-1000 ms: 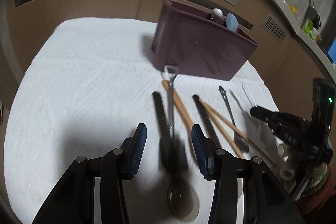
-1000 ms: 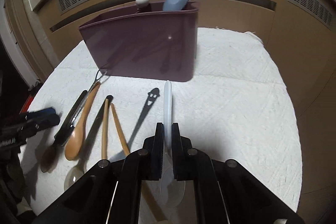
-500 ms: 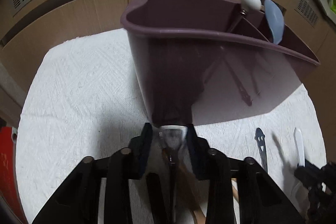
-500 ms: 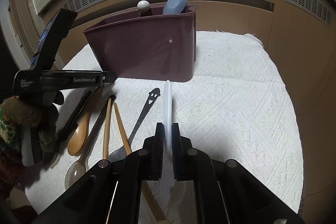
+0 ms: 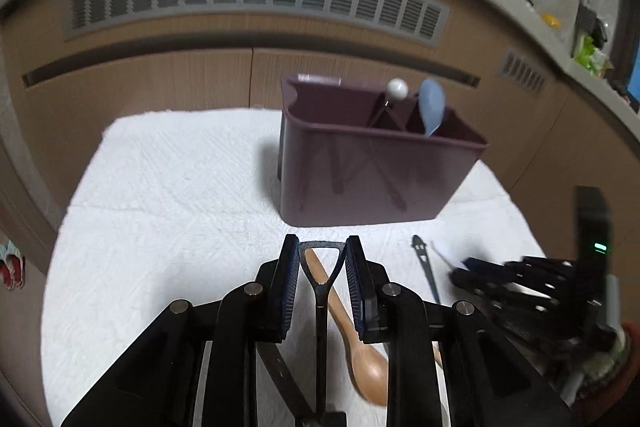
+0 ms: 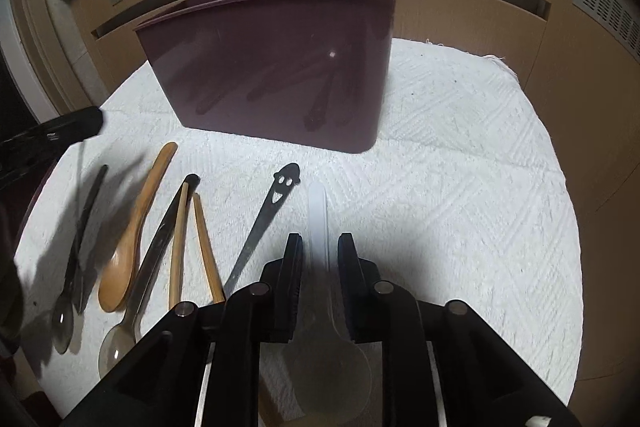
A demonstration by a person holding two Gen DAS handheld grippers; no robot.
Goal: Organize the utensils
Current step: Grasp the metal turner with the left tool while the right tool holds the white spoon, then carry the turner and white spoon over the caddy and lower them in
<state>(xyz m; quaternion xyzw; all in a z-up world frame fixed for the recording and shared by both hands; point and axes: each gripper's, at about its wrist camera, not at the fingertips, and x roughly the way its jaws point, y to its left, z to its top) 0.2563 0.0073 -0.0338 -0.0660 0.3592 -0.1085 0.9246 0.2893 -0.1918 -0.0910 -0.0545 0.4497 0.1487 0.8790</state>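
Left and right wrist views, utensil sorting on a white cloth (image 5: 160, 187). I am holding the left gripper (image 5: 322, 247) around the looped end of a dark spoon (image 5: 320, 303). Its jaws have just been closing and now stand narrow, and both pads appear to be touching the loop's corners. I am gripping at that end, I judge, so the bowl hangs behind and the handle can be dropped upright into the caddy (image 5: 380, 179). The caddy is standing at the far side of the cloth, well apart from the gripper, and is already holding a blue spoon (image 5: 432, 107) and a knob-topped tool (image 5: 397, 89).

The right gripper (image 6: 320, 241) is straddling a clear spoon (image 6: 318, 211) that is lying flat on the cloth. Its jaws have just been opening. A gap shows on each side of the handle, so nothing is being held.

The left gripper is pointing forward and downward at the caddy's near wall. The right one is tilting more steeply toward the cloth. A wooden spoon (image 6: 128, 247), chopsticks (image 6: 178, 247) and a smiley-handled piece (image 6: 276, 203) are waiting to its left.
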